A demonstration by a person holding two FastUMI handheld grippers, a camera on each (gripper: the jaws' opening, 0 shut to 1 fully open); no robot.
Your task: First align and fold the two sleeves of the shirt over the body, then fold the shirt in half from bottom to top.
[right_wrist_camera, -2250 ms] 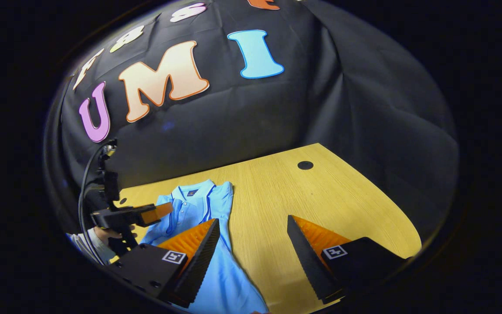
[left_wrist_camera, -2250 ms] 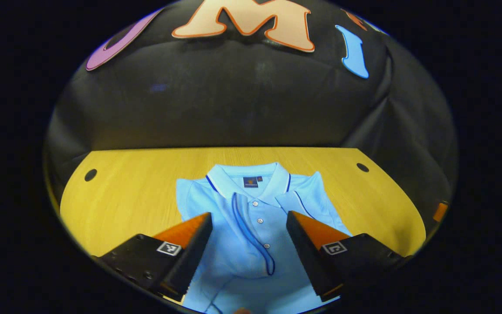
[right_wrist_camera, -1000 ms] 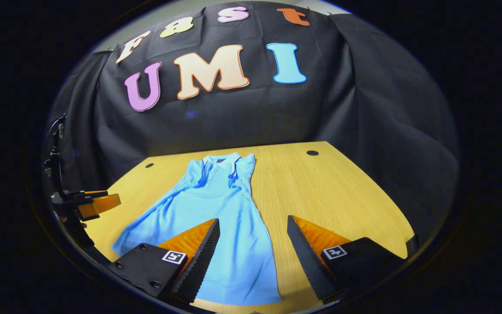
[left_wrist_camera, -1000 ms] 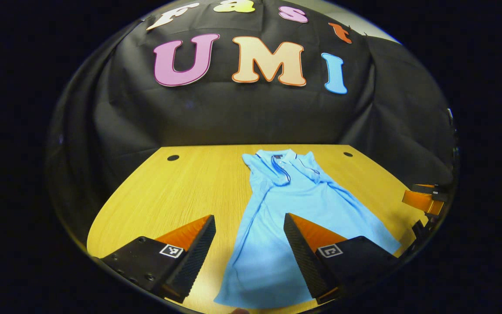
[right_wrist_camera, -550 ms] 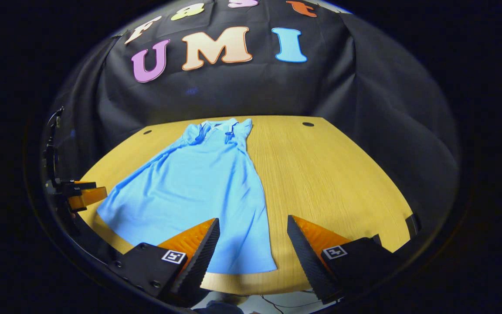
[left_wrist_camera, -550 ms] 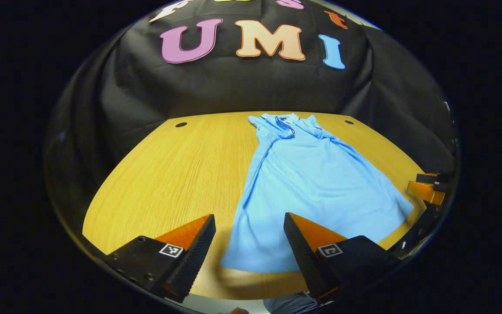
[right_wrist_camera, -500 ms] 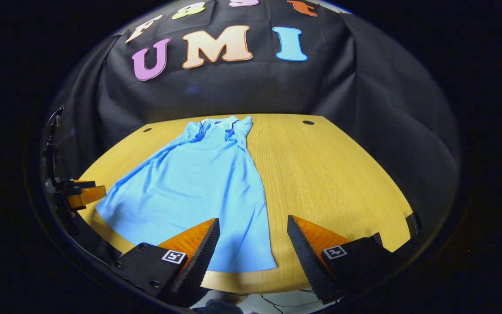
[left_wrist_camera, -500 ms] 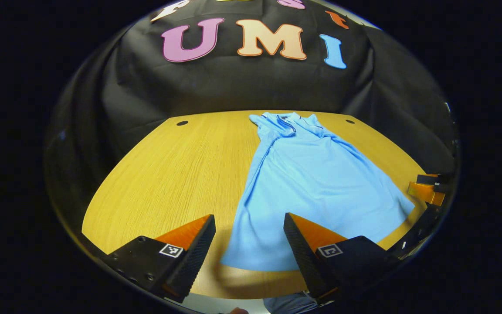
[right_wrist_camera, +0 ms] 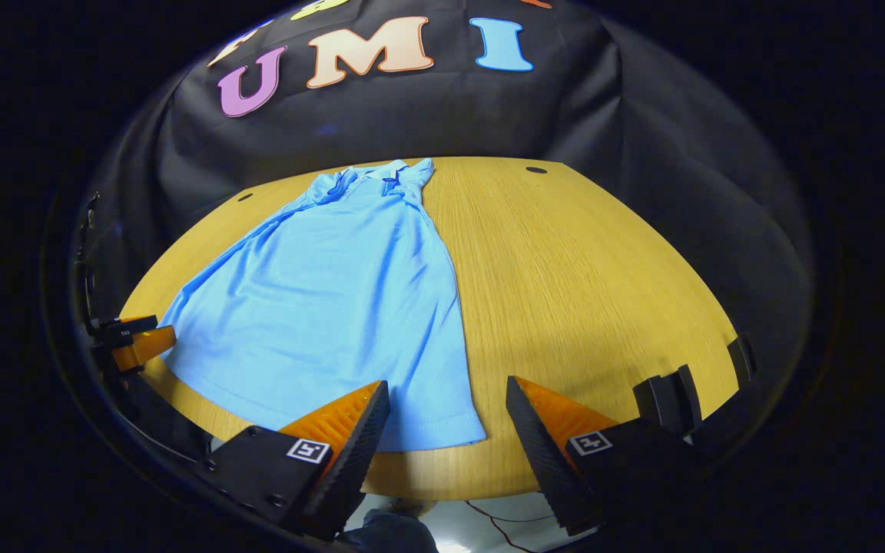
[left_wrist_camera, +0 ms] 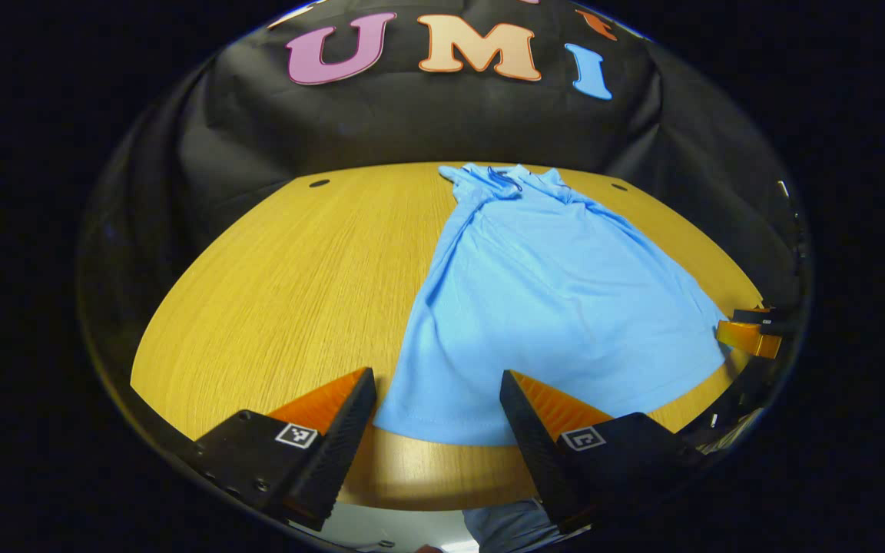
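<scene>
Left gripper view: left hand-held gripper (left_wrist_camera: 436,418), lower centre, jaws wide apart and empty, straddling the near hem corner of the shirt (left_wrist_camera: 550,299), which lies flat on the worktop (left_wrist_camera: 281,292) from centre to upper centre, collar far, sleeves apparently already folded in; the other hand-held gripper shows at the right edge, beside the opposite hem corner. Right gripper view: right hand-held gripper (right_wrist_camera: 446,426), lower centre, jaws equally wide and empty, at the hem corner of the shirt (right_wrist_camera: 335,284) left of centre. Judged purpose: both positioned to pinch the hem for the bottom-to-top fold.
</scene>
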